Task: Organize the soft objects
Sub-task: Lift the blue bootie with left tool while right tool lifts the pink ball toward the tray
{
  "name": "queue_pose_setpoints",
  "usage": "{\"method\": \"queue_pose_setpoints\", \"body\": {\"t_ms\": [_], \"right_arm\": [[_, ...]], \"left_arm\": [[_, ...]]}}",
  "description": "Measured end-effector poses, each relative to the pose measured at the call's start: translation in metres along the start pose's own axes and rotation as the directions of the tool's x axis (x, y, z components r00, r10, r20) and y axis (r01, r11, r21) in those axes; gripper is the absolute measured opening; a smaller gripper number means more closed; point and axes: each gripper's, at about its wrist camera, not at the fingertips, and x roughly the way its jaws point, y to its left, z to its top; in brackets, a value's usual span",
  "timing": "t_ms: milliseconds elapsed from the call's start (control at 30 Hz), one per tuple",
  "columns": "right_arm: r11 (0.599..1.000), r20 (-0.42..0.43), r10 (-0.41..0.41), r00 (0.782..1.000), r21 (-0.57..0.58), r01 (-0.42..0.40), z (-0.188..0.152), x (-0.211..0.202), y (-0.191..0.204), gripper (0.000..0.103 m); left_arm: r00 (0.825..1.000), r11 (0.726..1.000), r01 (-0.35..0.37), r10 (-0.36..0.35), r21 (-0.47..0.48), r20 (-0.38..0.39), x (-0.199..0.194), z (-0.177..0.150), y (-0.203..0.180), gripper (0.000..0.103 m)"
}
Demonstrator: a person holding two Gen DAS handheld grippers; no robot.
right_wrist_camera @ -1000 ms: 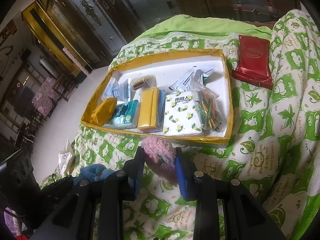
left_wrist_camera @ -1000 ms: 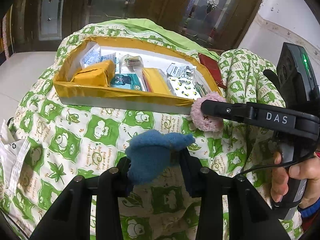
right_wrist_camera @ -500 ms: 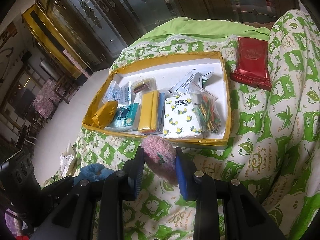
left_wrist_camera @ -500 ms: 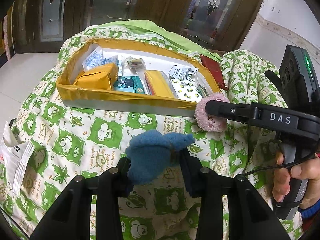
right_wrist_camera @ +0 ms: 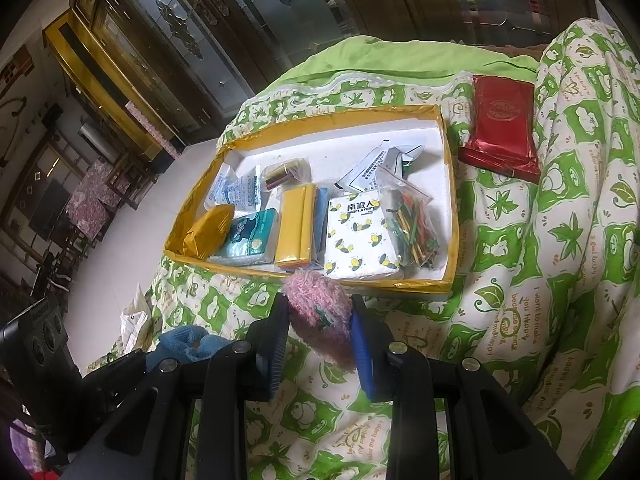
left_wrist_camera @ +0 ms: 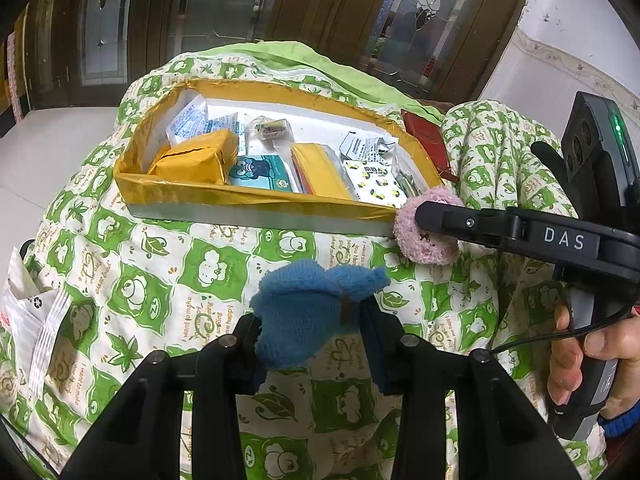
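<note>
You are mid-carry: your left gripper clamps the blue plush, your right gripper the pink plush, above the quilt at the tray's near edge; lift both over.

A home interior. A quilt printed with green cartoon squares and leaves covers a soft, mounded support. Behind its far edge stand dark wooden doors with leaded decorative glass panes. A gold-framed glazed cabinet lines the left wall above a pale tiled floor, and a white wall carries a patterned border.
</note>
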Motion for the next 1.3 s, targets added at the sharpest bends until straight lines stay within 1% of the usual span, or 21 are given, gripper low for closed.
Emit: {"method": "queue_pose_setpoints", "body": {"t_ms": [333, 667, 1300], "right_arm": [[1.0, 0.003, -0.001, 1.0, 0.004, 0.001, 0.001, -0.001, -0.001, 0.032], [1.0, 0.027, -0.001, 1.0, 0.012, 0.001, 0.002, -0.006, -0.003, 0.032], [1.0, 0.063, -0.019, 0.998, 0.02, 0.018, 0.01, -0.015, -0.007, 0.032]], "left_arm": [[1.0, 1.0, -0.014, 0.014, 0.014, 0.001, 0.0, 0.003, 0.0, 0.038], [0.999, 0.999, -0.032, 0.031, 0.041, 0.011, -0.003, 0.011, -0.001, 0.038], [0.997, 0.994, -0.066, 0.062, 0.09, 0.036, -0.004, 0.041, -0.005, 0.038]]}}
